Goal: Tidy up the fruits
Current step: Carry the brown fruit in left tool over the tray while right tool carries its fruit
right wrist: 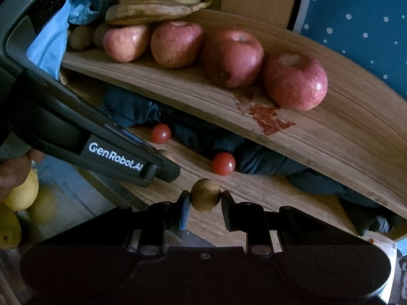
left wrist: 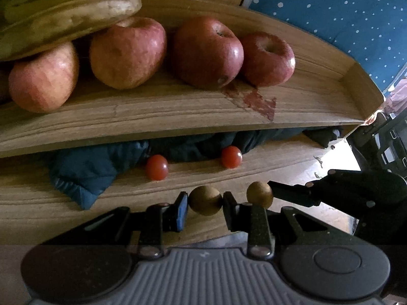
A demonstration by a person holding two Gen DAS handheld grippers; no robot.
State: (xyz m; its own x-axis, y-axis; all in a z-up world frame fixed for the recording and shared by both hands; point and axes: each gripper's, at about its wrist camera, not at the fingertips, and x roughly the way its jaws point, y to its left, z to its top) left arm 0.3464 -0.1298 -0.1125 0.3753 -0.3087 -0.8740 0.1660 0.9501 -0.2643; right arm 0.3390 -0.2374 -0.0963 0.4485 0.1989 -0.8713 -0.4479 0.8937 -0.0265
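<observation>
The left gripper (left wrist: 205, 204) is pinching a small brown round fruit (left wrist: 205, 200) between its fingers, and the right gripper (right wrist: 206, 202) is gripping another (right wrist: 205, 194) – both hovering near the lower wooden shelf (left wrist: 38, 203). These hard, smooth balls are sitting on small contact patches, so either could be squirting out and rolling toward the glossy cherry tomatoes (left wrist: 157, 167) against the rumpled dark cloth (left wrist: 84, 175). Farther up, waxy red apples (left wrist: 206, 50) are crowding the grained wooden tray (left wrist: 351, 81) – one bump could be nudging them loose.
</observation>
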